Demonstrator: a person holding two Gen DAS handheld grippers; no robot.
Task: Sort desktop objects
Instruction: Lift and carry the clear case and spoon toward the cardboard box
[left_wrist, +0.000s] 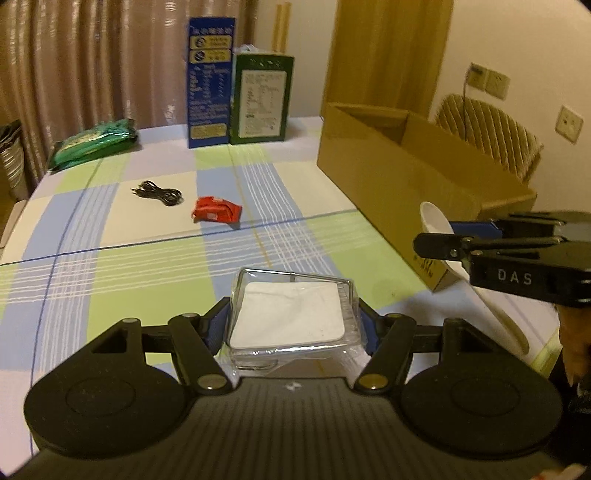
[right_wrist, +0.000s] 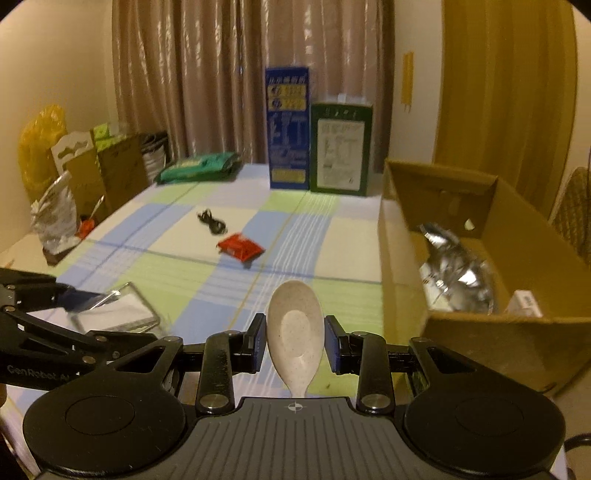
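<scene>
My left gripper (left_wrist: 293, 319) is shut on a clear plastic case (left_wrist: 291, 314) with a white pad inside, held above the checked tablecloth (left_wrist: 110, 266). My right gripper (right_wrist: 295, 334) is shut on a beige spoon (right_wrist: 295, 325), bowl pointing forward. In the left wrist view the right gripper (left_wrist: 439, 240) and the spoon (left_wrist: 434, 218) hang by the open cardboard box (left_wrist: 369, 173). From the right wrist, the left gripper (right_wrist: 70, 295) and case (right_wrist: 125, 314) appear low on the left. A red packet (left_wrist: 216, 209) (right_wrist: 240, 246) and a black cable (left_wrist: 159, 192) (right_wrist: 212, 221) lie mid-table.
The cardboard box (right_wrist: 480, 343) holds a crumpled silver bag (right_wrist: 454, 273) and a small white box (right_wrist: 524, 301). A blue carton (left_wrist: 210, 81), a green carton (left_wrist: 260, 99) and a green packet (left_wrist: 92, 142) stand at the far edge. Bags (right_wrist: 55, 221) crowd the left side.
</scene>
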